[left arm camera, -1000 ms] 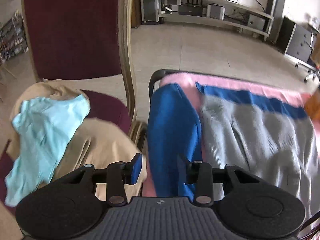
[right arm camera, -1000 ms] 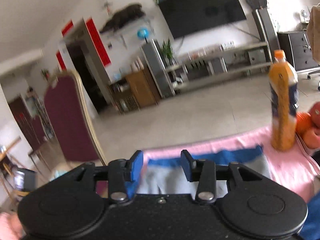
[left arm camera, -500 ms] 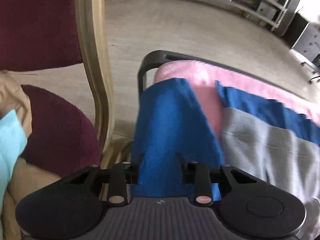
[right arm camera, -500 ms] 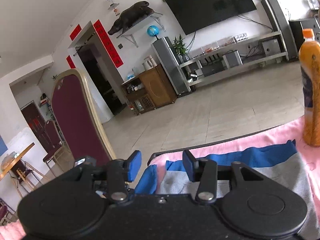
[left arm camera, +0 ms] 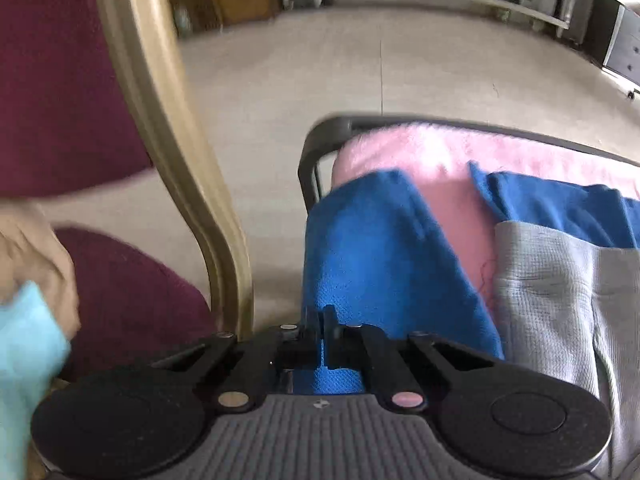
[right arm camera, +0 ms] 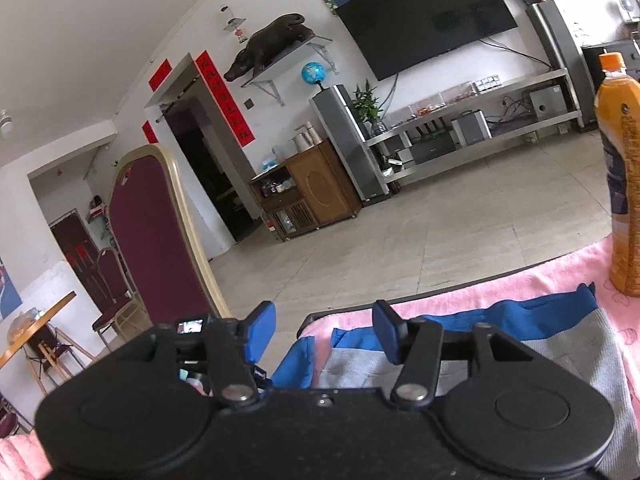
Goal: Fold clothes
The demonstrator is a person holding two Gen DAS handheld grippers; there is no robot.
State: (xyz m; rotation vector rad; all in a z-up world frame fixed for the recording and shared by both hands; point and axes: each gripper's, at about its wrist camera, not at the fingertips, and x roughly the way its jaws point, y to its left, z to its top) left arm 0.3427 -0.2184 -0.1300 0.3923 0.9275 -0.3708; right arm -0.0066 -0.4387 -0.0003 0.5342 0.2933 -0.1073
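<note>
The left gripper (left arm camera: 323, 334) is clenched on the blue knit sleeve (left arm camera: 372, 252) of the grey-and-blue garment (left arm camera: 560, 280); the right gripper (right arm camera: 324, 332) gapes above it.

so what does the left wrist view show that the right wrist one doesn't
Only the left wrist view: the left hand-held gripper shut on the blue sleeve, and light blue and beige clothes on the chair seat. Only the right wrist view: the open right hand-held gripper, an orange bottle, the TV. Both: the maroon chair, pink cloth and blue-and-grey garment.
</note>
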